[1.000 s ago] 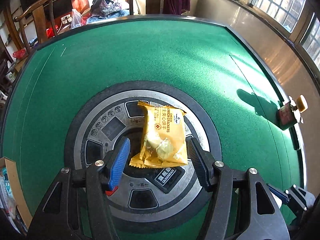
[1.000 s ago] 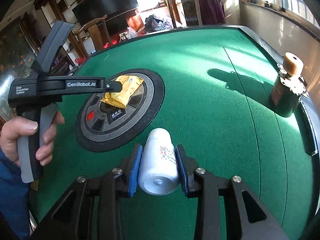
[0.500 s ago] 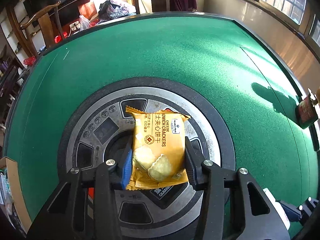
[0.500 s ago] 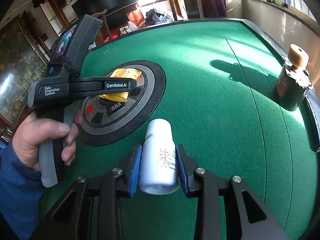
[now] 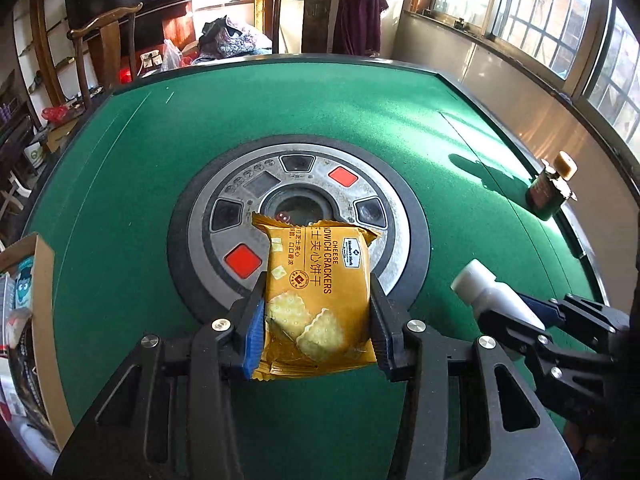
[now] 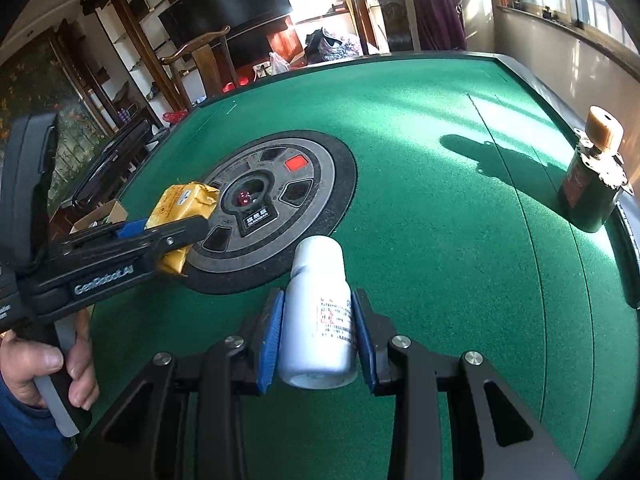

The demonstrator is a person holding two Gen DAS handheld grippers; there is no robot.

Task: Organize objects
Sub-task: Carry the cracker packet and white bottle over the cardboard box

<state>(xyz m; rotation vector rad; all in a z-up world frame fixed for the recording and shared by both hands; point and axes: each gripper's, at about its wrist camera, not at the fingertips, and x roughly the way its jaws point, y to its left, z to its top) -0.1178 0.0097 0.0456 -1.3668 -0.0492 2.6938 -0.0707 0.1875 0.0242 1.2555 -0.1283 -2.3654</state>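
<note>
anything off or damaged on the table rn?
Nothing damaged or spilled. Cracker packet sits clamped in the left tool, white bottle in the right tool. Dark bottle stands upright at the table's edge.

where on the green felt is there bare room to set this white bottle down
Bare felt lies between the round centre console and the dark jar at the right rim, and across the far half of the table. It is crowded near left, where the left tongs hold the cracker packet.

On the worktop (image 5: 200,120), the round control panel (image 5: 360,184) sits mid-table; the cracker packet (image 5: 316,300) overlaps its near edge, the pill bottle (image 6: 318,320) to its right, a corked jar (image 6: 592,184) far right.
</note>
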